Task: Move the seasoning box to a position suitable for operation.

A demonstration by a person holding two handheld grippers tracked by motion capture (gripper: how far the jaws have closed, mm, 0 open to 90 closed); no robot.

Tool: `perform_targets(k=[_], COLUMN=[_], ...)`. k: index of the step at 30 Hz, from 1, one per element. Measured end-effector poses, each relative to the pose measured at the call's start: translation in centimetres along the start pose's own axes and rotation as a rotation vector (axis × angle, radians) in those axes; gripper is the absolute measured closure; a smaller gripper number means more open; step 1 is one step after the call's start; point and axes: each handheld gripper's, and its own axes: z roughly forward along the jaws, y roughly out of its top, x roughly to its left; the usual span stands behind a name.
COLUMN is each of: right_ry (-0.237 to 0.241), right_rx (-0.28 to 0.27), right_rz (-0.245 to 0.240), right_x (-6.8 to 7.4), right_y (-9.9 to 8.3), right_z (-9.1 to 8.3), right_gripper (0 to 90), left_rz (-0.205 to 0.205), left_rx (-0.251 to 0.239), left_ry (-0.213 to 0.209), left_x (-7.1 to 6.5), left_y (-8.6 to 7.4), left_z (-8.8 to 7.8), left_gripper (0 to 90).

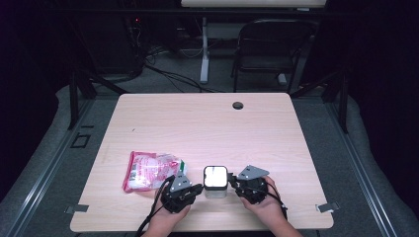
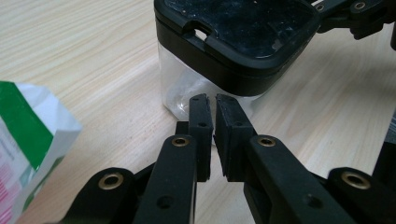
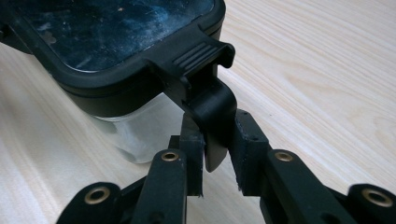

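Note:
A small clear container [image 1: 216, 190] with a black lid [image 2: 243, 32] stands near the table's front edge. My left gripper [image 1: 200, 188] comes at it from the left. In the left gripper view that gripper [image 2: 210, 100] is shut with nothing between its pads, its tips just short of the clear wall [image 2: 180, 88]. My right gripper [image 1: 231, 184] reaches in from the right. It [image 3: 217, 126] is shut on the lid's hanging black latch [image 3: 208, 93], which sits between its two pads. Each gripper is held in a hand.
A pink, white and green snack bag [image 1: 148, 170] lies on the wooden table [image 1: 207, 123] just left of my left gripper, its corner [image 2: 28, 135] close to the jaws. A cable hole [image 1: 238, 105] is at the far side. A chair [image 1: 272, 49] stands beyond the table.

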Motion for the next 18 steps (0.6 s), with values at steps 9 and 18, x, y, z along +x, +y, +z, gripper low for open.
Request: perform_targets(k=[9,18], right_ry=[0.070,0.087], right_rx=[-0.031,-0.026], right_rz=[0.077,0.134], right_x=[-0.1,-0.7], right_y=[0.0,0.0], right_z=[-0.1,-2.7], right_gripper=[67.0,62.0], left_rz=[-0.011,-0.016], left_rx=[-0.009,-0.031], left_ry=[-0.006,0.004], left_x=[0.1,0.4], left_y=[-0.6,-0.1], left_z=[-0.5,-1.5], left_gripper=[81.9,80.9])
